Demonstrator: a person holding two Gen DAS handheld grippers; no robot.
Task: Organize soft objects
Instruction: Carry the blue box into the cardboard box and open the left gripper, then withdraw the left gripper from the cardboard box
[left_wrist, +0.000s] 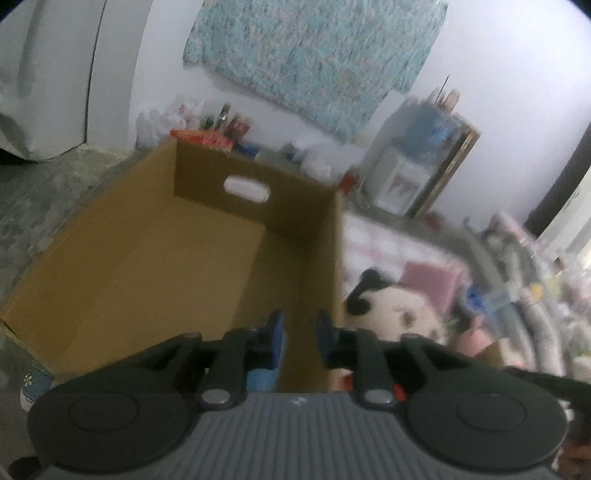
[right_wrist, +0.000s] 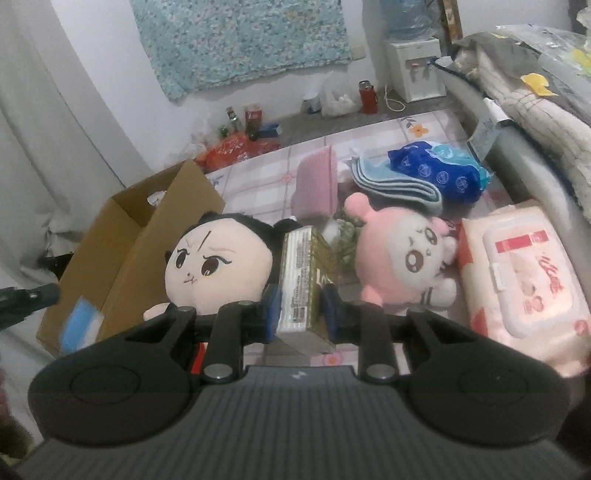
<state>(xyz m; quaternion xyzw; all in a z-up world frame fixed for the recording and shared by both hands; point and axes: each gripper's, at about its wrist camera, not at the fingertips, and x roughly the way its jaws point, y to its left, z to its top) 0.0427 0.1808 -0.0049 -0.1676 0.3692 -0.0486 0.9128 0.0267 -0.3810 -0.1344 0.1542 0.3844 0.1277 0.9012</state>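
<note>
Gripped in the right claw (right_wrist: 301, 308), a gold tissue pack (right_wrist: 306, 273) is being held between the blue pads above the bed (right_wrist: 258, 177). Over the cardboard box (left_wrist: 147, 258), the left claw (left_wrist: 301, 332) is being kept narrowed with nothing in it. Inside the box, apparently only one blue item (right_wrist: 79, 325) is lying. Still being left outside: black-haired doll (right_wrist: 218, 262), pink plush (right_wrist: 402, 254), wipes pack (right_wrist: 524, 280), blue pouch (right_wrist: 439, 173), folded cloth (right_wrist: 399, 184).

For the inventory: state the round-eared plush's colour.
Pink with a white face, clearest in the right wrist view.
</note>
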